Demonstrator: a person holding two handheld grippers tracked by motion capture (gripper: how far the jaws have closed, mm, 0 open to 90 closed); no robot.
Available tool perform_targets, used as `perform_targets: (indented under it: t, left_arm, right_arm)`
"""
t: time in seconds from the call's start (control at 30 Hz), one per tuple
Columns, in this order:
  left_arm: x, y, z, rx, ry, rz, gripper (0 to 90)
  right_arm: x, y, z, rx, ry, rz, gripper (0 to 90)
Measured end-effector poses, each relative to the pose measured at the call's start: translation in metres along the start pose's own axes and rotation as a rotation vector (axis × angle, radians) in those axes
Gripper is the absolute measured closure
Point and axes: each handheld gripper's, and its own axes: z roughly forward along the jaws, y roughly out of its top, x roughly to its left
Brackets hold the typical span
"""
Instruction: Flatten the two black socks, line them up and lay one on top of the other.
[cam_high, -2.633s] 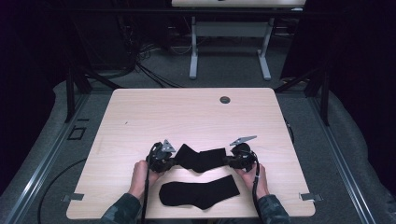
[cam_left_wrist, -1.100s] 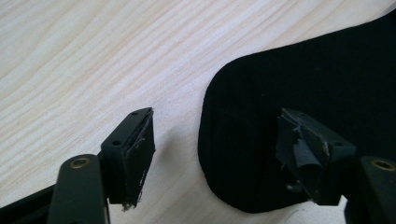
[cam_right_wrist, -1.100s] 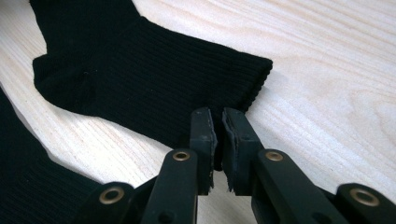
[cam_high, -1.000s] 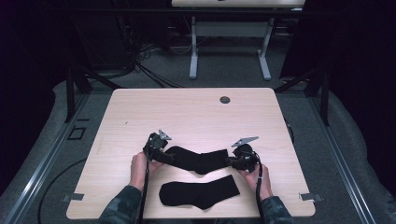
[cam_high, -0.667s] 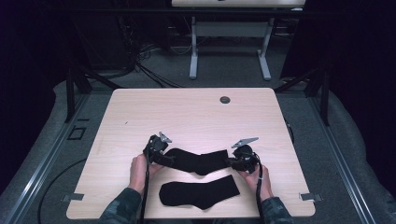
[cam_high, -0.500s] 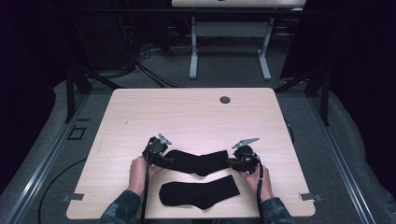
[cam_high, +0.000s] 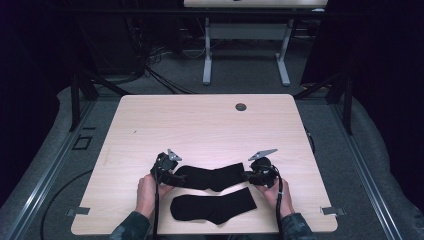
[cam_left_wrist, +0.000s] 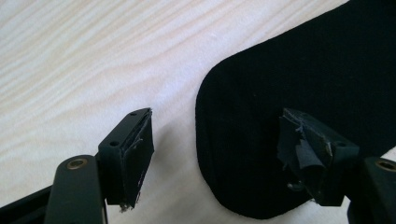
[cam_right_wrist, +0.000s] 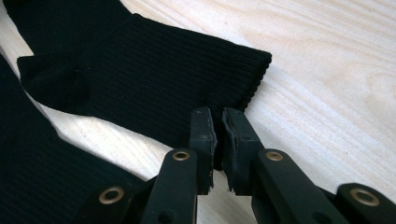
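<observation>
Socks: two black ones lie flat on the desk (cam_high: 210, 125), near its 6 o'clock edge.
Upper sock (cam_high: 212, 177): stretched between the two tongs, toe toward 9 o'clock, cuff toward 3 o'clock.
Lower sock (cam_high: 214, 207): just below the upper one, close to the person's edge, free of both tongs.
Left tongs (cam_left_wrist: 217, 158): jaws wide apart, straddling the rounded toe, holding nothing; one pad (cam_left_wrist: 140, 154) sits over bare wood, the other over cloth.
Right tongs (cam_right_wrist: 215, 140): jaws nearly together at the cuff's edge; cloth seems pinched between them, a thin gap showing above it.
Handling, as judged: light, limp ribbed knit; will sag and fold when lifted; not fragile, little slip against the pads.
Hold, as judged: cuff corner and toe tip, one at each end, to keep it flat.
</observation>
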Motion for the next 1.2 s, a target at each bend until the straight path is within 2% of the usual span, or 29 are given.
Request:
perform_targets:
  t: [0.17,0.47,0.77,1.13,1.2]
  left_arm:
    - [-0.004,-0.008,-0.006,0.003,-0.009,-0.008,27.3]
    - [-0.008,-0.018,-0.011,-0.011,0.001,-0.026,27.2]
    - [-0.009,-0.022,-0.014,-0.009,-0.014,-0.033,27.0]
    - [-0.013,-0.025,-0.016,-0.013,-0.011,-0.028,27.0]
    - [-0.012,-0.025,-0.017,-0.017,-0.012,-0.031,23.6]
  right_arm:
    - [0.002,-0.002,-0.001,0.006,0.01,-0.013,82.3]
    - [0.007,-0.006,-0.002,0.0,0.011,-0.026,80.9]
    - [0.009,-0.009,-0.002,-0.015,0.016,-0.021,79.5]
    - [0.009,-0.01,-0.003,-0.013,0.016,-0.02,78.1]
    - [0.009,-0.01,-0.003,-0.012,0.012,-0.013,75.1]
